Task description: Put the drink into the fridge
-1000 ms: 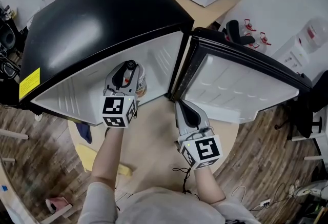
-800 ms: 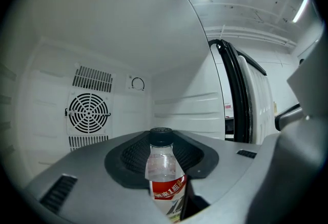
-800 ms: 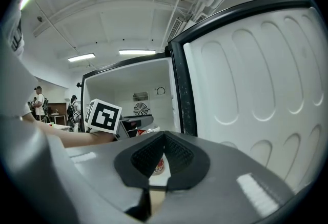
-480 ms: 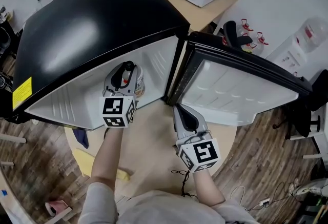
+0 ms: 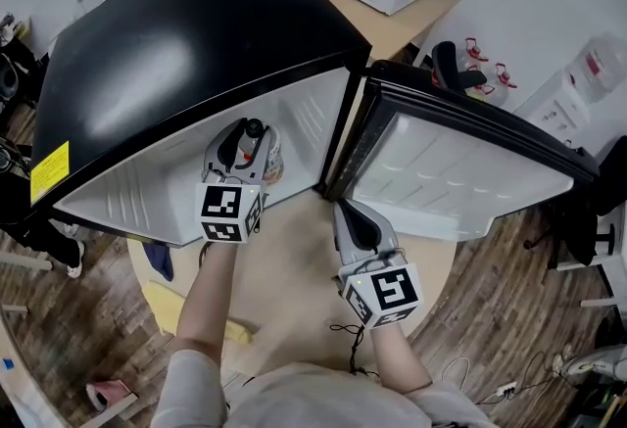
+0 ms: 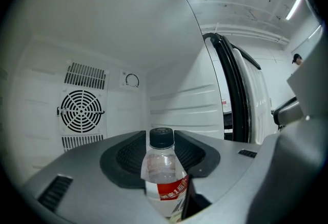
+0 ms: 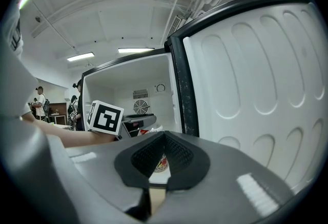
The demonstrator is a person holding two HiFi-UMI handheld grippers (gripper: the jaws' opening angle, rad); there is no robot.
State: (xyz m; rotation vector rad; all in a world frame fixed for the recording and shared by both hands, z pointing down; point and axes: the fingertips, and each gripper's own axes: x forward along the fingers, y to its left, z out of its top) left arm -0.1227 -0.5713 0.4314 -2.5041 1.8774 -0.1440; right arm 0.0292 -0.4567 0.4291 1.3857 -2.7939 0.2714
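**A:** Head view, main item?
**B:** Black fridge (image 5: 176, 54) on a round wooden desk (image 5: 294, 260), with its door (image 5: 460, 171) swung wide to the right.
**A:** Tools?
**B:** Inside the open compartment, the left gripper (image 5: 245, 137), set around a clear bottle (image 5: 254, 129) with a black cap. Outside, just below the door's hinge edge and over the desk, the right gripper (image 5: 355, 213).
**A:** Left gripper view?
**B:** Bottle (image 6: 163, 177) upright between the jaws, red label, on the white fridge floor. Well short of the round fan grille (image 6: 80, 110) on the back wall. Jaws just been opening, with a dark gap at the bottle's right side. Left pad possibly touching, hard to tell at this angle.
**A:** Right gripper view?
**B:** Jaws drawn together but for a thin slit, nothing held. Ribbed white inner face of the door (image 7: 256, 89) close on the right. Further left, the marker cube (image 7: 106, 117) of the left gripper at the mouth of the fridge.
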